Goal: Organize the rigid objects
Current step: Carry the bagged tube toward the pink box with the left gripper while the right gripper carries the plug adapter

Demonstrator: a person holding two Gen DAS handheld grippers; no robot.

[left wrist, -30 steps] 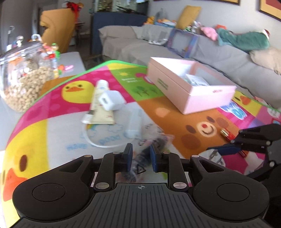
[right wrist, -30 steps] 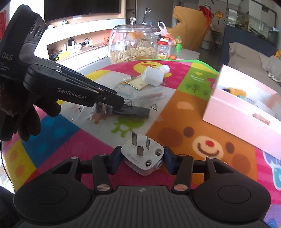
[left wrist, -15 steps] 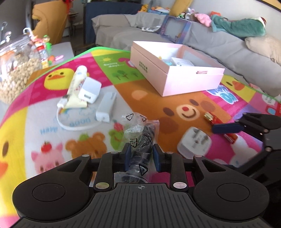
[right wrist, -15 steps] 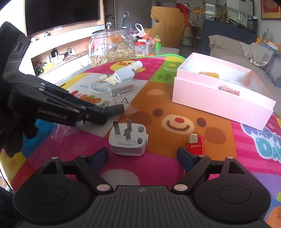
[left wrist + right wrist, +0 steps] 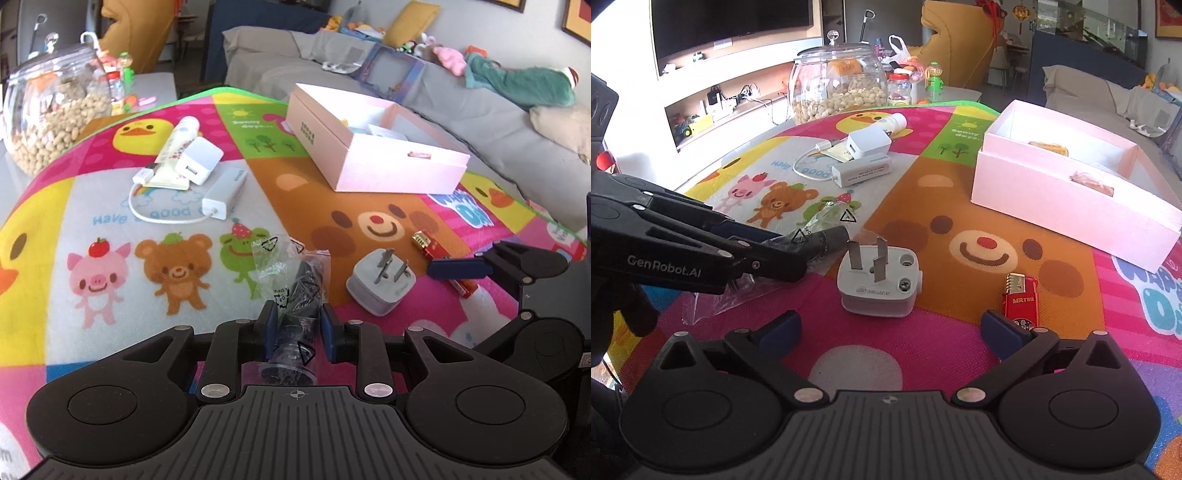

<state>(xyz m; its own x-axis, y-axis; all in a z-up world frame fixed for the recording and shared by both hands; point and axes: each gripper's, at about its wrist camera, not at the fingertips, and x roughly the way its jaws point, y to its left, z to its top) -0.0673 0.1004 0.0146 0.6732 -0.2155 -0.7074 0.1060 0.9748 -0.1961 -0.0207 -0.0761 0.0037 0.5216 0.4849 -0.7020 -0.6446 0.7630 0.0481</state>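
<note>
My left gripper (image 5: 298, 321) is shut on a black item in a clear plastic bag (image 5: 303, 291), its jaws closing a little tighter on it. From the right wrist view, this gripper (image 5: 790, 251) reaches in from the left, the bag's tip (image 5: 831, 236) beside a white wall plug (image 5: 879, 284). The plug lies on the mat, prongs up, just ahead of my right gripper (image 5: 890, 325). Its jaws are opening wide with nothing between them. A red lighter (image 5: 1019, 302) lies by the right fingertip (image 5: 997, 326). An open pink box (image 5: 1071, 199) sits further back to the right.
On the colourful play mat (image 5: 110, 221) lie a white charger cube (image 5: 199, 160), a white power bank with cable (image 5: 225, 192) and a tube (image 5: 177, 144). A glass jar (image 5: 55, 114) stands at the far left. A grey sofa (image 5: 480, 110) runs behind the pink box (image 5: 399, 170).
My right gripper let go of the white plug and opened wide; the plug now rests on the mat. My left gripper carried the bagged item closer to the plug.
</note>
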